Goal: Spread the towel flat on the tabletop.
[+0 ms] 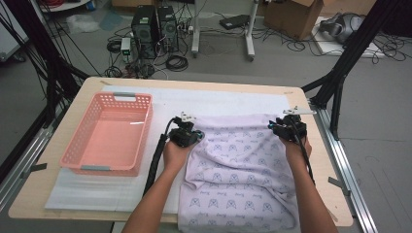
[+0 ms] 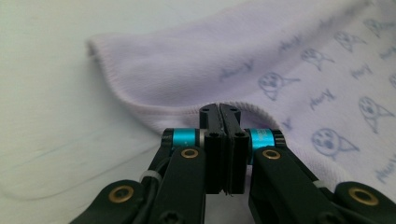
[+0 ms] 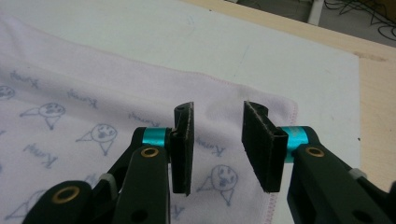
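Lilac cloth [image 2: 187, 70] hem in left claw [image 2: 223, 112]

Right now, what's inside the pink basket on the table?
The pink basket looks empty: its bare slotted floor shows in the high view. The strip just behind its near wall is hidden. The printed towel lies outside it.

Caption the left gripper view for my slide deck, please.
Left gripper shut on the hem of a lilac printed towel lying on a white mat.

left gripper [image 2: 219, 112] jaws pressed together; right gripper [image 3: 217, 116] jaws apart.
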A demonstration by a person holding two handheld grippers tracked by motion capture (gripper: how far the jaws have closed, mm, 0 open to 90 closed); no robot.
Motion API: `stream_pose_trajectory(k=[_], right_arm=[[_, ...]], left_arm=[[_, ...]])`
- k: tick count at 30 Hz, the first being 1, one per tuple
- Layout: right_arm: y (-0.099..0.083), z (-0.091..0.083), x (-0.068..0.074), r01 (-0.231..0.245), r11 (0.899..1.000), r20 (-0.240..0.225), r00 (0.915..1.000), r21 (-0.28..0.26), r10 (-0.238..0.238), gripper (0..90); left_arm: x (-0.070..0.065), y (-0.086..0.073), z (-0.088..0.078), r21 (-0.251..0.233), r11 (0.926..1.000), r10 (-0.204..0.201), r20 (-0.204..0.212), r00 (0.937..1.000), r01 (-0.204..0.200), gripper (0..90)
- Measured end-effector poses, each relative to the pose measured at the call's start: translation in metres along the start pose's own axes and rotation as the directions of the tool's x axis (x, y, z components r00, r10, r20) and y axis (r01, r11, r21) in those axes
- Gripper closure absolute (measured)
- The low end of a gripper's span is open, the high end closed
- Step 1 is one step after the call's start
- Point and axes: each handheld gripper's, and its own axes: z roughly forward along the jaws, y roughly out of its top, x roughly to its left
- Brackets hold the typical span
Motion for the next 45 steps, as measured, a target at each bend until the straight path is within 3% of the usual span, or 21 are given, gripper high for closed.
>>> stream_pose_trajectory(k=[4,5,7,9,11,13,15,18,22,24,25,26,31,35,36,38,42,45], right_arm=[[-0.001,-0.003,-0.002,-0.007,1.0,-0.002,1.0,0.002,0.007,62.9],[-0.001,-0.003,-0.001,-0.014,1.0,-0.013,0.9998,0.008,0.014,62.0],[-0.001,-0.004,0.0,-0.009,1.0,-0.025,0.9997,0.013,0.009,61.3],[-0.001,-0.006,0.002,0.0,1.0,-0.036,0.9994,0.012,0.001,60.9],[-0.003,-0.01,0.005,0.014,1.0,-0.031,0.9994,-0.003,-0.014,60.9],[-0.005,-0.011,0.004,0.014,1.0,-0.031,0.9994,-0.001,-0.014,60.9],[-0.01,-0.014,0.003,0.001,1.0,-0.033,0.9995,-0.003,-0.002,60.9],[-0.016,-0.017,-0.001,-0.013,1.0,-0.035,0.9993,0.0,0.013,60.9],[-0.021,-0.018,-0.002,-0.021,1.0,-0.042,0.9989,0.007,0.022,60.7],[-0.022,-0.017,-0.001,-0.014,1.0,-0.044,0.9989,0.01,0.014,60.7],[-0.023,-0.017,0.0,-0.015,1.0,-0.047,0.9988,0.014,0.016,60.6],[-0.023,-0.017,0.0,-0.014,1.0,-0.047,0.9988,0.015,0.014,60.4],[-0.025,-0.018,0.0,-0.014,1.0,-0.058,0.9982,0.015,0.015,59.6],[-0.028,-0.019,-0.001,-0.024,0.999,-0.059,0.9979,0.026,0.026,58.1],[-0.03,-0.019,-0.002,-0.023,0.999,-0.061,0.9979,0.025,0.024,57.5],[-0.032,-0.019,-0.003,-0.025,0.999,-0.068,0.9973,0.029,0.027,55.7],[-0.037,-0.022,-0.003,-0.023,0.999,-0.092,0.9955,0.033,0.026,53.7],[-0.042,-0.024,-0.006,-0.038,0.999,-0.087,0.9954,0.03,0.041,52.5]], left_arm=[[0.011,-0.001,-0.01,-0.034,0.9991,-0.025,-0.045,0.9987,0.023,89.3],[0.013,-0.001,-0.012,-0.037,0.9988,-0.032,-0.034,0.9989,0.031,86.3],[0.013,-0.001,-0.014,-0.033,0.9975,-0.061,0.04,0.9974,0.062,71.2],[0.007,-0.003,-0.017,-0.043,0.9982,-0.038,0.07,0.9968,0.041,61.3],[0.002,-0.008,-0.02,-0.065,0.9963,-0.049,0.103,0.9935,0.056,55.4],[-0.001,-0.013,-0.02,-0.078,0.9939,-0.065,0.164,0.9843,0.078,49.8],[-0.003,-0.018,-0.019,-0.075,0.9949,-0.053,0.18,0.9822,0.067,47.6],[-0.008,-0.022,-0.013,-0.022,0.9993,-0.027,0.169,0.9852,0.031,42.9],[-0.018,-0.025,-0.003,0.014,0.9996,0.021,0.144,0.9894,-0.023,44.9],[-0.022,-0.025,-0.003,0.02,0.9976,0.064,0.076,0.995,-0.066,56.7],[-0.022,-0.024,-0.004,0.023,0.9958,0.087,0.056,0.9947,-0.088,67.5],[-0.018,-0.023,-0.006,0.038,0.9946,0.094,0.063,0.9936,-0.096,85.5],[0.001,-0.022,-0.011,0.023,0.9996,0.017,-0.008,0.9998,-0.016,87.7],[0.017,-0.02,-0.016,-0.006,1.0,0.0,-0.095,0.9955,-0.001,87.8],[0.023,-0.019,-0.016,-0.012,0.9996,-0.026,-0.106,0.994,0.024,87.8],[0.034,-0.02,-0.018,-0.039,0.9965,-0.078,-0.108,0.9911,0.074,87.7],[0.032,-0.022,-0.016,-0.041,0.9968,-0.071,-0.072,0.9949,0.069,83.8],[0.026,-0.021,-0.017,-0.039,0.9943,-0.1,-0.005,0.995,0.099,55.4]])
